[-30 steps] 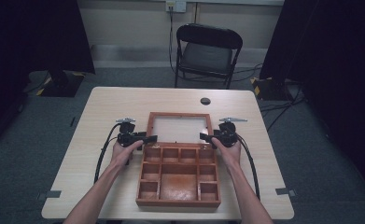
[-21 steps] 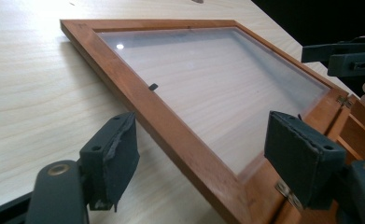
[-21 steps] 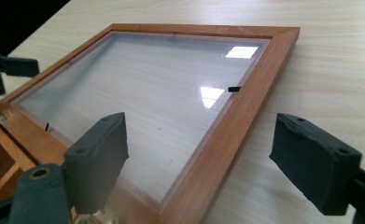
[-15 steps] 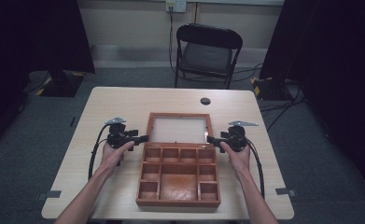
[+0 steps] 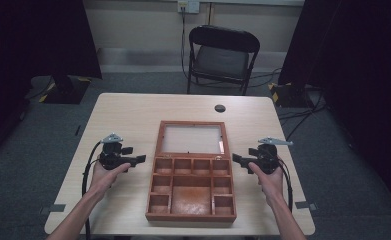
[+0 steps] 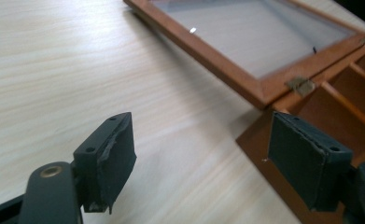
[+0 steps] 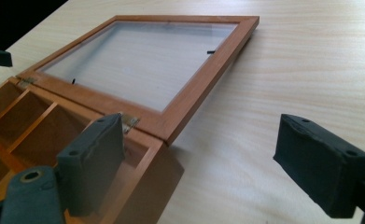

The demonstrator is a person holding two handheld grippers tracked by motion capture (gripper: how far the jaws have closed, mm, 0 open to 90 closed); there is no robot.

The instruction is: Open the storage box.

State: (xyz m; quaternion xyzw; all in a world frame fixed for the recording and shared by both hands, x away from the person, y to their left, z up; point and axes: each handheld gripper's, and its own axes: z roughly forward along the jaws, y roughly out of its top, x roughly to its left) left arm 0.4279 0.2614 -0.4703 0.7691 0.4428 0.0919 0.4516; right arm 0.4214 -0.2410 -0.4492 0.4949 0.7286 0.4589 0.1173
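An open wooden box with several empty compartments sits mid-table. Its glass-paned lid lies folded flat behind it. My left gripper hovers left of the box near the hinge line, jaws open and empty, pointing at the box. In the left gripper view the left gripper faces the box side and the lid. My right gripper mirrors it on the right; its jaws have just been opening and hold nothing. In the right gripper view the right gripper frames the box corner and the lid.
The light wooden table has a small black round cap near its far edge. A black folding chair stands behind the table. A cable trails from each gripper toward the near edge.
Both hands have drawn outward from the box's hinge corners, the left one to the left and the right one to the right. The box and lid have stayed put.
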